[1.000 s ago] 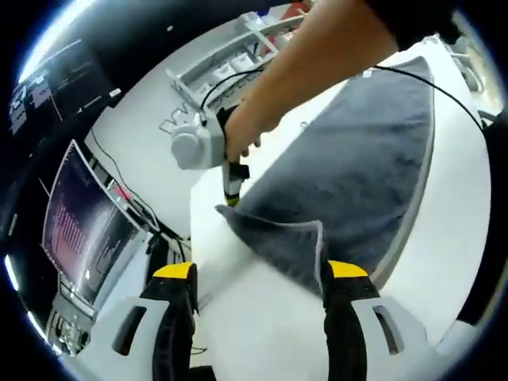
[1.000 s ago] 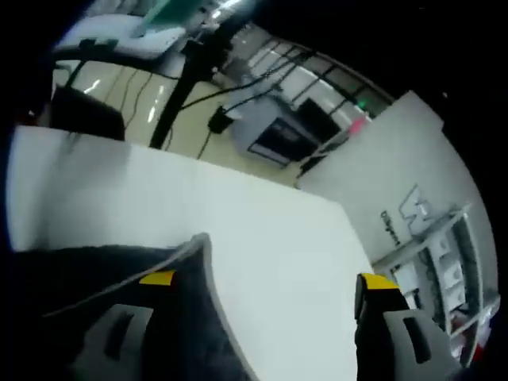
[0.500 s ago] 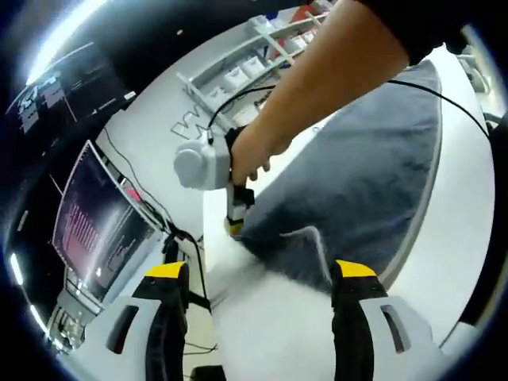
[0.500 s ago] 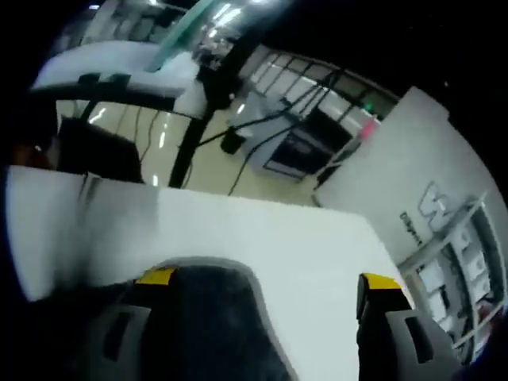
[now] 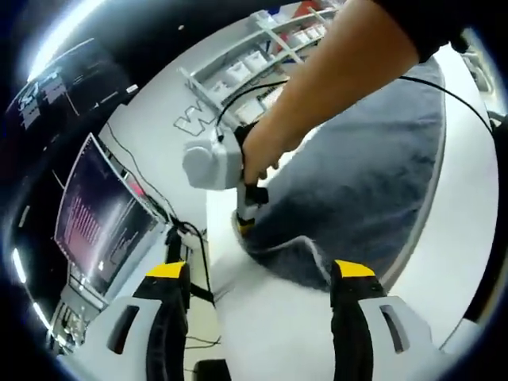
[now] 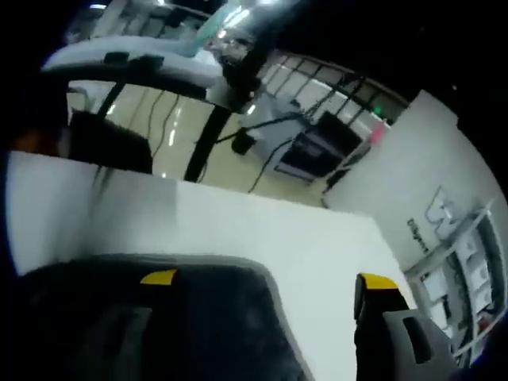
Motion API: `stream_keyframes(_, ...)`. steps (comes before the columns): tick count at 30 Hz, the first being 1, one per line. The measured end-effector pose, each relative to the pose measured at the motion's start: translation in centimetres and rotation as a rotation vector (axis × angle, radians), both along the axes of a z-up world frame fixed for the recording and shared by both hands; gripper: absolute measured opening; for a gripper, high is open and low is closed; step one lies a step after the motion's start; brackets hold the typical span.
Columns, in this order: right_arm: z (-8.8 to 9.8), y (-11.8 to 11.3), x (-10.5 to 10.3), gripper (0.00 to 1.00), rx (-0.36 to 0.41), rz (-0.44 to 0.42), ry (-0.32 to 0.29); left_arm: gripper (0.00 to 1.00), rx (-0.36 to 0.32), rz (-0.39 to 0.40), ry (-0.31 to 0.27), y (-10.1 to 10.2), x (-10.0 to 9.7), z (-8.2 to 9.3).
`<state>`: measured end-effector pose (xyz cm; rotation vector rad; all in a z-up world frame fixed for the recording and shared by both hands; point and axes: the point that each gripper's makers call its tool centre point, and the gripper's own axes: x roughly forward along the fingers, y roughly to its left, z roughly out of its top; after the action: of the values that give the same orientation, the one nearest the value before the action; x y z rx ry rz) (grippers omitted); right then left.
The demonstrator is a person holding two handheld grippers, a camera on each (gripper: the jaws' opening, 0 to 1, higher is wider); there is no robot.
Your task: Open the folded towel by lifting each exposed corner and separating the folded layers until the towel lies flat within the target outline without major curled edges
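A dark grey plush towel with a pale stitched border (image 5: 357, 190) lies spread on a white surface (image 5: 270, 317). The left tool (image 5: 258, 274), yellow-tipped, stands wide open and empty, the towel's near corner just ahead between its jaws. Beyond that corner the right tool (image 5: 244, 222), held in a person's hand (image 5: 262, 151), touches the towel's edge (whether it grips is unclear). In the right gripper view the right tool (image 6: 266, 279) looks spread apart, with the towel (image 6: 198, 317) over its left jaw.

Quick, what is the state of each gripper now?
Left gripper: open, holding nothing.
Right gripper: jaws apart, grey towel over one jaw; no grip visible.
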<state>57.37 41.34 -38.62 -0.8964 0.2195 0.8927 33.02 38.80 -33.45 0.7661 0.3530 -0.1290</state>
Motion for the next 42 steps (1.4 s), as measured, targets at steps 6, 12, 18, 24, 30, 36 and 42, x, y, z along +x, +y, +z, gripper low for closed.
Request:
stream_keyframes(6,0.5,0.3,-0.1,0.91,0.000,0.010,0.000,0.69,0.004,0.057,0.024,1.8,0.1,-0.9)
stream_keyframes(12,2.4,-0.9,-0.2,0.94,0.139,-0.004,0.059,0.66,-0.006,0.089,0.030,2.5,-0.2,-1.0)
stream_keyframes(18,5.8,-8.8,0.3,0.95,0.234,-0.071,0.059,0.67,0.013,0.082,0.031,1.4,0.3,-1.0)
stream_keyframes(24,9.5,-17.2,0.2,0.96,0.286,-0.124,0.001,0.66,0.028,0.112,0.039,1.5,0.9,-1.1)
stream_keyframes(30,13.4,-27.6,-1.8,0.96,0.415,-0.210,-0.063,0.30,0.039,0.078,0.174,0.1,0.1,-4.1)
stream_keyframes(36,14.4,-37.8,-4.1,0.97,0.381,-0.320,-0.197,0.12,0.041,0.108,0.208,0.1,0.4,-5.0)
stream_keyframes(42,15.4,-45.6,-7.7,0.98,0.402,-0.403,-0.284,0.09,0.089,0.164,0.237,0.4,-0.7,-6.5)
